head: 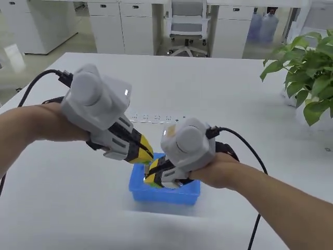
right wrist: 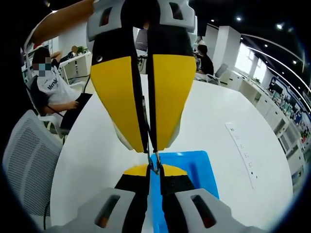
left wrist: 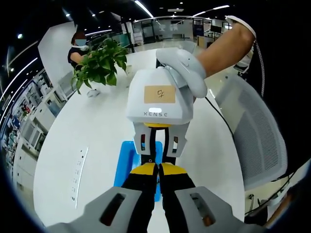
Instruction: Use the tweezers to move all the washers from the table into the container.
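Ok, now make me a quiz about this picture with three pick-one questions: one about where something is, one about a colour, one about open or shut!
1. Where is the container?
A) right under the tips of the left gripper and right gripper
B) far off to one side
C) held up in the air

2. What colour is it?
A) red
B) blue
C) green

3. How do the left gripper's jaws stand?
A) wide open
B) shut
C) crossed over

Answers: 1 A, both tips meet just above it. 2 B, its walls are bright blue. 3 B, the yellow tips sit together.
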Demonstrator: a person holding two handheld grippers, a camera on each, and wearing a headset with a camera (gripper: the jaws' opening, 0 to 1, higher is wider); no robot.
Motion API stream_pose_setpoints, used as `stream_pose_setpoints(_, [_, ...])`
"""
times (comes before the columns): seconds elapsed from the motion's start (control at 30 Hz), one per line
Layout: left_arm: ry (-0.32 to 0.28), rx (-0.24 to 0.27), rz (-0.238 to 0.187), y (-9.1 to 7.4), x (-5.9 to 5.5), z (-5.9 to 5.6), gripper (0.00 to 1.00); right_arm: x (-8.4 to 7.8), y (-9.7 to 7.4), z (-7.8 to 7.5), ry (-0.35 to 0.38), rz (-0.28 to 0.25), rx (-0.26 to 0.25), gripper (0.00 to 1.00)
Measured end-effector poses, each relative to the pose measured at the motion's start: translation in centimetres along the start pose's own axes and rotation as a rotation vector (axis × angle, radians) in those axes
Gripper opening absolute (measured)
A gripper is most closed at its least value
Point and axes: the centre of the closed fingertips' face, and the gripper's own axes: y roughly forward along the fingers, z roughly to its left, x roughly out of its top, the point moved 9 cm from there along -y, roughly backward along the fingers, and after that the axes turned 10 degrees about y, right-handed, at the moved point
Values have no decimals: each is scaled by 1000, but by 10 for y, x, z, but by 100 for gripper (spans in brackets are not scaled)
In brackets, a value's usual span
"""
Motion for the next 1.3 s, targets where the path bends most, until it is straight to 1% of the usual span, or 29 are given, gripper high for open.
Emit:
stream_pose_setpoints(0.33, [-1,-15,1,10,-11,10,6,-8,8,-12,1,16,-10,9])
stream_pose_setpoints(0.6, [-10,-27,0,21,-23,21,6,-17,17,-25,20,28,-12,9])
stream_pose_setpoints(1.07, [-27,-56,10,39,-39,30,6,-33,31,-37,40,49,-1,9])
stream_pose_setpoints(1.3, [-38,-69,10,46,-46,32,6,-40,38,-41,49,54,11,10])
